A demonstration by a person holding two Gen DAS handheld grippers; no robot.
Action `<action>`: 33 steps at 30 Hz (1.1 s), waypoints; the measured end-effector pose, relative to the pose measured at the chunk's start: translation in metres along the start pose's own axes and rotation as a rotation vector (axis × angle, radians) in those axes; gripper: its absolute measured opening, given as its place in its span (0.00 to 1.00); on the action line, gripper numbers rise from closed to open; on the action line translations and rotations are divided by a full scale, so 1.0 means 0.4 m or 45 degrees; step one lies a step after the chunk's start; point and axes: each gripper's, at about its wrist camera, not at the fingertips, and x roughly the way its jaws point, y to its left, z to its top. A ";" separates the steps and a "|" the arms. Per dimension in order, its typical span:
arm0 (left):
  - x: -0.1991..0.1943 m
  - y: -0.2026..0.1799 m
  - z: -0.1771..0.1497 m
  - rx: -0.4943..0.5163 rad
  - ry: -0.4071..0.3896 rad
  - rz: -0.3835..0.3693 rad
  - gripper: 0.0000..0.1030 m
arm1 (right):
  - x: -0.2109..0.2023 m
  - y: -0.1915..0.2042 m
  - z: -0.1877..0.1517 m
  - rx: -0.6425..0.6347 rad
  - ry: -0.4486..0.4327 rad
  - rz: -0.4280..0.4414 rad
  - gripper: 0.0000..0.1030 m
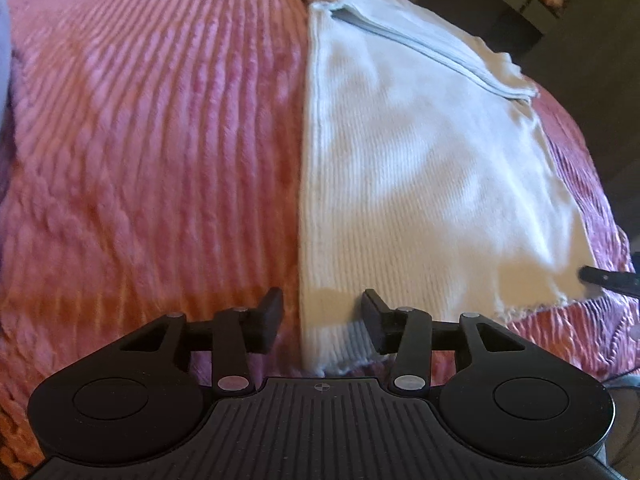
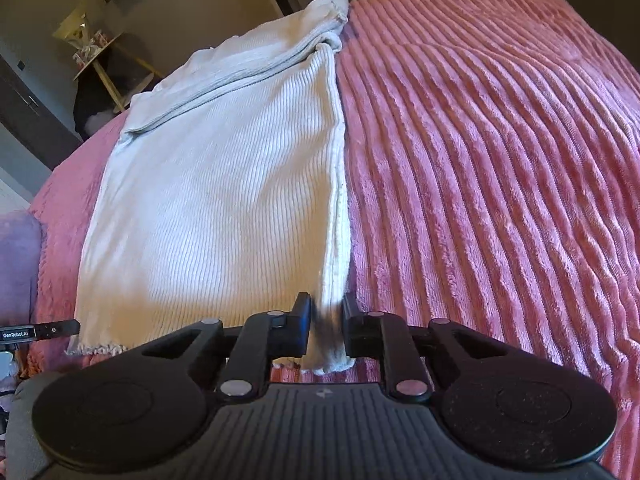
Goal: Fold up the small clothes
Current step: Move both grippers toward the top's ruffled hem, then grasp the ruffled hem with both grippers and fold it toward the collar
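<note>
Your left gripper sits at the near left corner of the white ribbed garment, which lies flat on the pink ribbed blanket covering the bed. Its jaws stand partly spread, one finger over the blanket and the other over the cloth, with the folded left edge running between them; the pads do not look pressed on the fabric, so treat that corner as not yet held. Before you lift, I would slide the gripper a little deeper over the hem and close until every layer at the edge is caught, not just the top one.

Further right, the sleeve is folded across the upper part of the garment, and that fold should stay undisturbed.

Your right gripper is nearly pressed together, pinching the near right corner of the garment at its hem. That hold looks sound. Once both corners are secure, raise them together and level, and carry the hem toward the far end, so the fold line falls straight across.
</note>
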 end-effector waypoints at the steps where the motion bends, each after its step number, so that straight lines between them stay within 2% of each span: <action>1: 0.004 0.000 0.000 -0.007 0.008 -0.014 0.46 | 0.002 -0.005 0.000 0.014 0.005 0.010 0.15; 3: 0.011 0.002 0.000 -0.021 0.025 -0.032 0.43 | 0.006 -0.011 0.001 0.036 0.014 0.024 0.15; 5: 0.017 0.000 0.002 -0.017 0.041 -0.044 0.29 | 0.008 -0.010 0.002 0.029 0.020 0.028 0.15; 7: 0.020 0.002 0.005 -0.026 0.060 -0.069 0.18 | 0.007 -0.007 0.003 0.024 0.021 0.036 0.09; 9: 0.018 0.007 0.013 -0.043 0.064 -0.085 0.11 | 0.004 -0.007 0.006 0.043 0.029 0.074 0.08; 13: -0.013 0.026 0.033 -0.142 0.018 -0.193 0.10 | -0.009 -0.009 0.024 0.148 0.001 0.209 0.08; 19: -0.103 0.024 0.104 -0.205 -0.185 -0.271 0.10 | -0.028 0.008 0.086 0.280 -0.111 0.359 0.08; 23: -0.147 0.007 0.185 -0.194 -0.319 -0.289 0.09 | -0.035 0.025 0.153 0.311 -0.220 0.402 0.08; 27: -0.152 -0.024 0.278 -0.156 -0.398 -0.252 0.09 | -0.019 0.039 0.230 0.296 -0.291 0.388 0.08; 33: -0.100 -0.066 0.419 -0.110 -0.473 -0.186 0.09 | 0.028 0.056 0.358 0.241 -0.392 0.266 0.08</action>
